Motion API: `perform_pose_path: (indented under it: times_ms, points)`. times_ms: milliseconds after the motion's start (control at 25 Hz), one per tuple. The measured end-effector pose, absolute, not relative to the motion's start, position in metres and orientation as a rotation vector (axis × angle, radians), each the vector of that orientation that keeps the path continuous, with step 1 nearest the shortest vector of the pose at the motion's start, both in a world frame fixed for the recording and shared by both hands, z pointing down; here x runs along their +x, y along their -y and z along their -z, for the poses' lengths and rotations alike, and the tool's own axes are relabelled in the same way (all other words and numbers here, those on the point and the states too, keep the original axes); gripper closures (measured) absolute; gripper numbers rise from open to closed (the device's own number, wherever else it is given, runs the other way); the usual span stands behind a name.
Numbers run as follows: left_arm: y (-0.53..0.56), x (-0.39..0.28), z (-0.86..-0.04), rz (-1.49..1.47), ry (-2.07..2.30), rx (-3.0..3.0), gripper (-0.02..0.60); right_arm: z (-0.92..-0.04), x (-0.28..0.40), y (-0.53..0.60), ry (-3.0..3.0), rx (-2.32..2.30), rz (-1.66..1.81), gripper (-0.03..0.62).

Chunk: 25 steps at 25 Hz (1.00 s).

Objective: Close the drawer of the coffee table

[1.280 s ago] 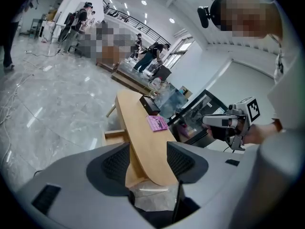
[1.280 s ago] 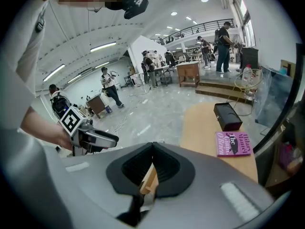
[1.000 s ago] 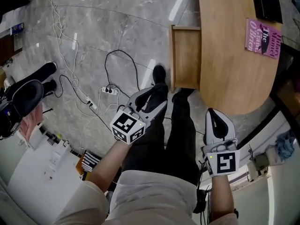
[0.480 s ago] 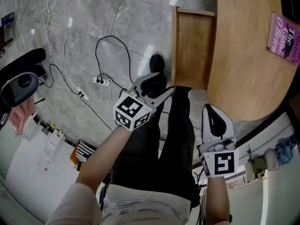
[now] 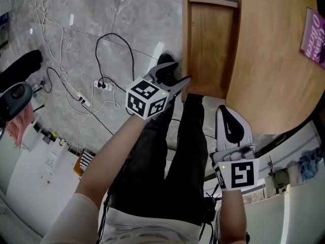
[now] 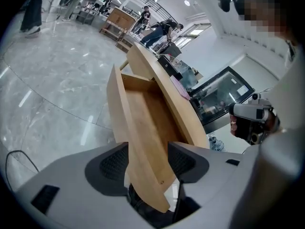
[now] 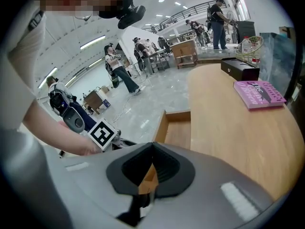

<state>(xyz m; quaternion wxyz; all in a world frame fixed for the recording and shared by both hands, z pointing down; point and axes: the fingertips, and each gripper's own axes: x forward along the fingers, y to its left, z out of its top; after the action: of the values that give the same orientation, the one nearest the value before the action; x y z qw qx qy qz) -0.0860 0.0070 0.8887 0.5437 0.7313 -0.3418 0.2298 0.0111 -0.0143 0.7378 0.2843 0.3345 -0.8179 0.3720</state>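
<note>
The coffee table [image 5: 274,70] is light wood, and its drawer [image 5: 208,44] stands pulled out to the left over the floor. My left gripper [image 5: 175,78] is at the near corner of the drawer front [image 5: 185,39]. In the left gripper view the drawer front [image 6: 138,147] runs between the open jaws of the left gripper [image 6: 148,163], which have just opened a little further; the pads stand off it. My right gripper [image 5: 227,113] hangs below the table edge, tips together and empty. The right gripper view looks past the right gripper [image 7: 152,149] at the drawer [image 7: 178,130].
A pink book [image 5: 316,37] lies on the table top, and a black box [image 7: 240,69] sits at its far end. Cables and a power strip [image 5: 101,84] trail over the grey marble floor. The person's legs [image 5: 172,156] are between the grippers. Several people stand far off.
Both grippers have sunk and the drawer has drawn closer. The left gripper went from above the legs to the drawer front's near corner. The right gripper stays shut.
</note>
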Motion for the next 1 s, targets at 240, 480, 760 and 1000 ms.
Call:
perform_pose_path:
  times_ms: [240,480,760,1000]
  points:
    - [0.008,-0.077,-0.905,-0.514,0.806,1.728,0.338,-0.755,0.009,0.016,2.181,0.901,-0.988,0.583]
    - [0.012,-0.075,-0.918,-0.492,0.849,1.671,0.333,-0.766,0.017,0.004,2.159,0.902,-1.011,0.583]
    - [0.013,-0.075,-0.915,-0.425,0.851,1.646,0.325,-0.776,0.022,-0.005,2.143,0.922,-1.047,0.583]
    - [0.015,-0.074,-0.913,-0.391,0.854,1.621,0.302,-0.782,0.03,-0.01,2.137,0.936,-1.068,0.583]
